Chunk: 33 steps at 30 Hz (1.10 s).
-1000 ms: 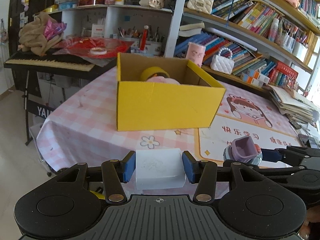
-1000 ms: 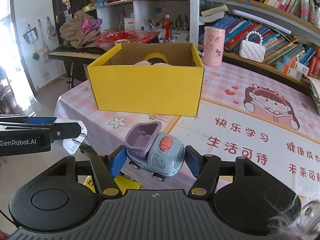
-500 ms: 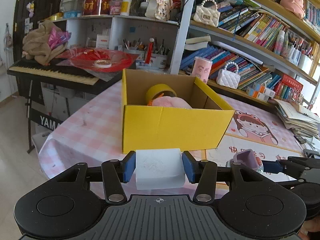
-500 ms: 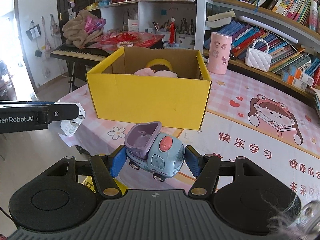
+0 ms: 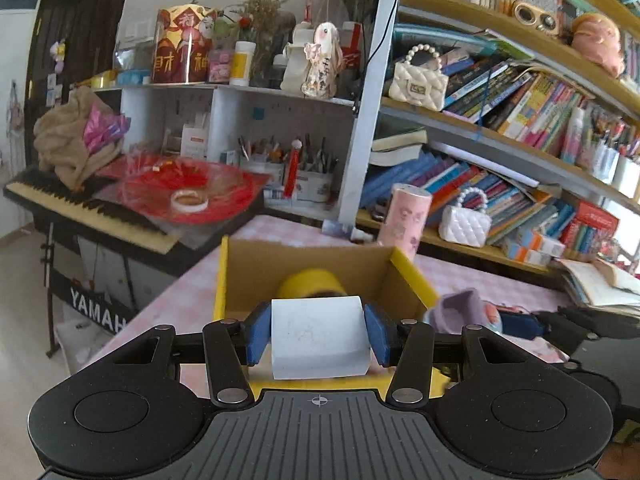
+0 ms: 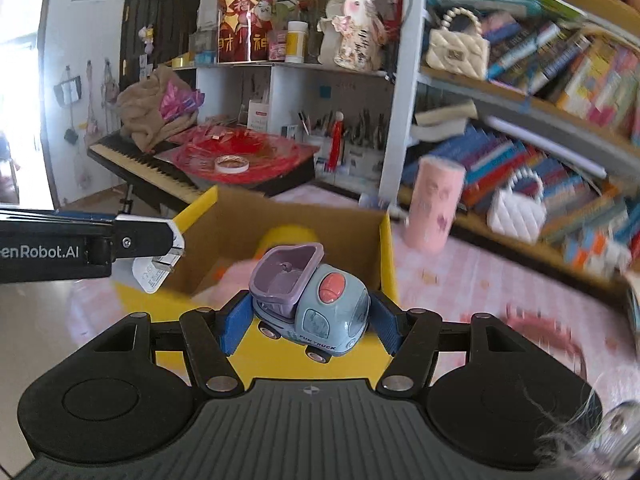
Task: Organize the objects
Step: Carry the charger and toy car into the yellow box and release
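My left gripper (image 5: 318,336) is shut on a white charger block (image 5: 318,338) and holds it over the near edge of the open yellow cardboard box (image 5: 308,264). My right gripper (image 6: 308,318) is shut on a blue and purple toy truck (image 6: 310,300), held over the same box (image 6: 276,220) at its right side. Inside the box lie a yellow tape roll (image 5: 310,280) and a pink soft thing (image 6: 236,276). The left gripper with the charger (image 6: 154,270) shows at the left of the right wrist view. The truck (image 5: 466,310) shows at the right of the left wrist view.
The box stands on a pink checked table (image 6: 460,280). A pink cylinder (image 5: 404,220) and a white handbag (image 5: 464,220) stand behind it by the bookshelf (image 5: 500,128). A keyboard piano (image 5: 80,208) with red wrapping stands at the left.
Both grippers have risen and moved forward to the box, each still holding its object. The box now sits directly under the fingers.
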{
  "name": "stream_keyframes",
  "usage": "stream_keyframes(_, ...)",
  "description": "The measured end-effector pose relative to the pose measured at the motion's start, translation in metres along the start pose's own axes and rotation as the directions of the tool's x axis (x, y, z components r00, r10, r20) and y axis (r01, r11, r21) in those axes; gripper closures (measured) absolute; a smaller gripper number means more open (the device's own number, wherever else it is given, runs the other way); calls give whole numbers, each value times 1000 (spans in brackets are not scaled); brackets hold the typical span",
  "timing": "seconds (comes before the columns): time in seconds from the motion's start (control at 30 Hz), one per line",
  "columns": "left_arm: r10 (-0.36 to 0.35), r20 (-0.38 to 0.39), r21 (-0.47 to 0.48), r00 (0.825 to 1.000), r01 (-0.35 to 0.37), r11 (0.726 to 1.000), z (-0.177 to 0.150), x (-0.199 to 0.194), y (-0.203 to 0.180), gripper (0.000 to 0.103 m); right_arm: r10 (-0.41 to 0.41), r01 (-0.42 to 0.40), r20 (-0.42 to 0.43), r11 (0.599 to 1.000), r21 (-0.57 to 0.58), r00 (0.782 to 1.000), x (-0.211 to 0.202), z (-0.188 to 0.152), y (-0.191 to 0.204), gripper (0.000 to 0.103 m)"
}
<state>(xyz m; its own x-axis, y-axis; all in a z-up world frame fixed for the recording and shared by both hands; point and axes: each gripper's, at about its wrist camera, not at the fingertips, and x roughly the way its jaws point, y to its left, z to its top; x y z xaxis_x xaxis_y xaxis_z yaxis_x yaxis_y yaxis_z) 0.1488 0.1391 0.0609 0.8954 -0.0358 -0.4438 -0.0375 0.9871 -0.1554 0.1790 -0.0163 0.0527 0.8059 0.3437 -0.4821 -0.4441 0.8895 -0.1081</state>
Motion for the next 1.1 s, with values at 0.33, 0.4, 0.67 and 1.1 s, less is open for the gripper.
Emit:
stream_keyframes(0.33, 73, -139, -3, 988, -74, 997, -9, 70, -5, 55, 116, -118, -195, 993, -1, 974, 86, 5, -19, 42)
stream_keyframes(0.4, 65, -164, -10, 984, -67, 998, -14, 75, -6, 54, 151, -151, -228, 988, 17, 962, 92, 2, -21, 42)
stream_keyframes(0.67, 76, -161, -45, 984, -85, 995, -17, 75, -7, 44, 162, -158, -206, 987, 36, 965, 86, -1, -24, 31)
stream_keyframes(1.1, -31, 62, 43, 998, 28, 999, 5, -6, -57, 9, -24, 24, -3, 995, 99, 1000, -39, -28, -67, 23)
